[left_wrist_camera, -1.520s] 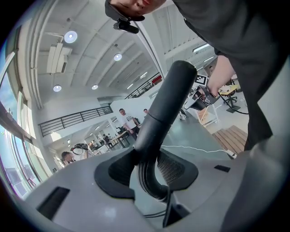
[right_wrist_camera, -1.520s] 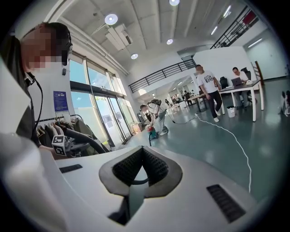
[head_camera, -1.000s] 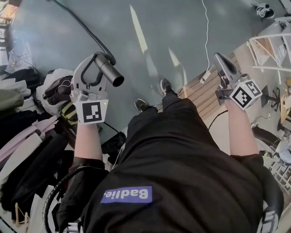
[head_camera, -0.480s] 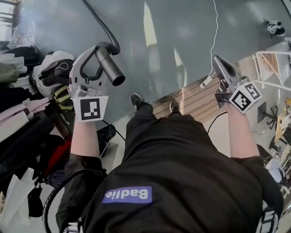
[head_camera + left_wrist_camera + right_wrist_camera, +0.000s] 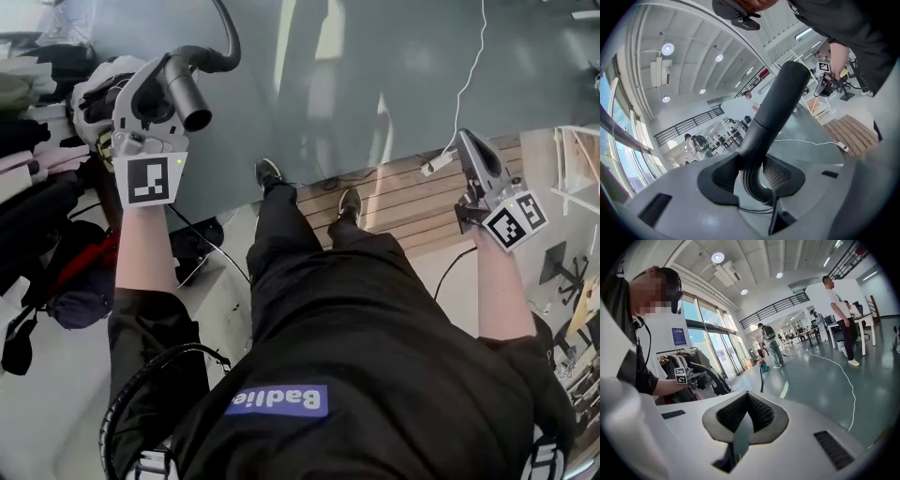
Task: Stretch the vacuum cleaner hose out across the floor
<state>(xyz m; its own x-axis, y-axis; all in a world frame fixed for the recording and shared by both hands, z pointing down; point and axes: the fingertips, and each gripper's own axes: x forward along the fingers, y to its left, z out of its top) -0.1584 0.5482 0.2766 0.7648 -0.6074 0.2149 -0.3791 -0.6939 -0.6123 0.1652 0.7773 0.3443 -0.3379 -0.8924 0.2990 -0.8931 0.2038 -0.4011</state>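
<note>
My left gripper [image 5: 157, 92] is shut on the rigid dark end tube of the vacuum hose [image 5: 188, 97], held up at the head view's upper left. From there the ribbed black hose [image 5: 227, 42] curves away over the grey floor and out of the top of the frame. In the left gripper view the hose tube [image 5: 774, 110] rises from between the pads of my left gripper [image 5: 754, 176]. My right gripper [image 5: 467, 142] is held out at the right, shut and empty; its jaws meet in the right gripper view [image 5: 742, 425]. A small vacuum cleaner [image 5: 763, 365] stands far off on the floor.
Hanging clothes and bags [image 5: 42, 197] crowd the left side. A wooden platform [image 5: 412, 202] lies ahead on the right, with a white cable [image 5: 472, 80] and its plug [image 5: 433, 164] at its edge. A black bag [image 5: 192, 251] sits by my feet. Several people [image 5: 839, 310] stand further off.
My left gripper has carried the hose end up and to the left in the head view. The person has stepped along, so the clothes and the platform have shifted. The right gripper stays shut.
</note>
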